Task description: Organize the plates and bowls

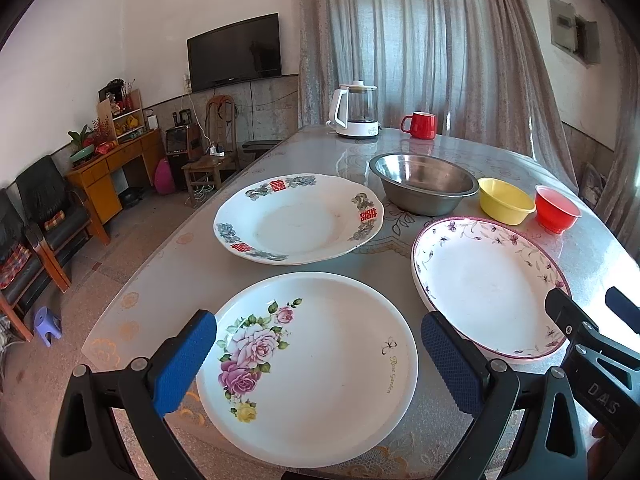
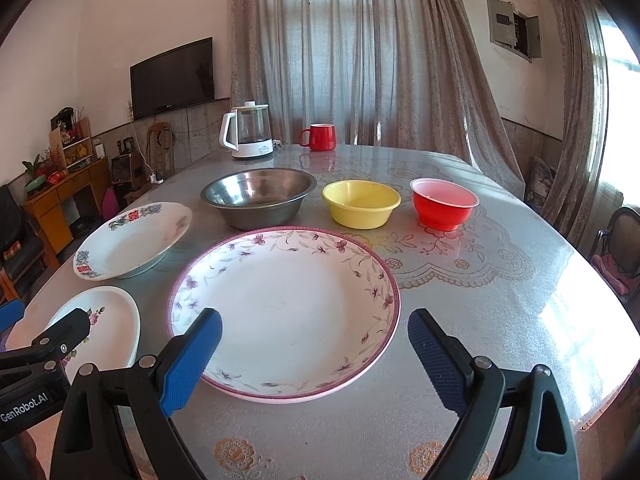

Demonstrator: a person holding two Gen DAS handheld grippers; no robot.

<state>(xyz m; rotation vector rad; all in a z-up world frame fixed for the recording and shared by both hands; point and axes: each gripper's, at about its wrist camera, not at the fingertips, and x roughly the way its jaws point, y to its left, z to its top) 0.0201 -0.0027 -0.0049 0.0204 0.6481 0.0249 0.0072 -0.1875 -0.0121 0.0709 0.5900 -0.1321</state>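
Nearest, left hand-held gripper (image 1: 318,354) with blue pads spread wide apart, empty, poised over the rose plate (image 1: 316,368) at the desk's front-left edge. Alongside, right hand-held gripper (image 2: 314,342) likewise spread apart and gripping nothing, hanging above the near rim of the purple-vine plate (image 2: 286,308), larger than the rose plate and lying flat just beside it, a narrow strip of desk (image 2: 480,300) between the two. Both plates white inside, apparently unloaded. Slightly farther on the left, a third plate with red characters and blue-green flowers (image 1: 298,218), close to the other two yet touching neither, its rim looking raised on one side in the right wrist view. Beyond the plates, three bowls in a row across the middle of the desk: steel bowl (image 2: 258,196) on the left, yellow bowl (image 2: 360,202) in the centre, red bowl (image 2: 444,202) on the right, each upright, near its neighbour but apart. Whether the steel bowl touches the character plate, cannot tell. Farther back, near the far edge, a white kettle with a glass body (image 2: 250,136) and a red mug (image 2: 320,136), side by side, well apart from the bowls. Behind everything, grey curtains (image 2: 360,60) over the window and a dark television (image 2: 172,76) on the left wall.
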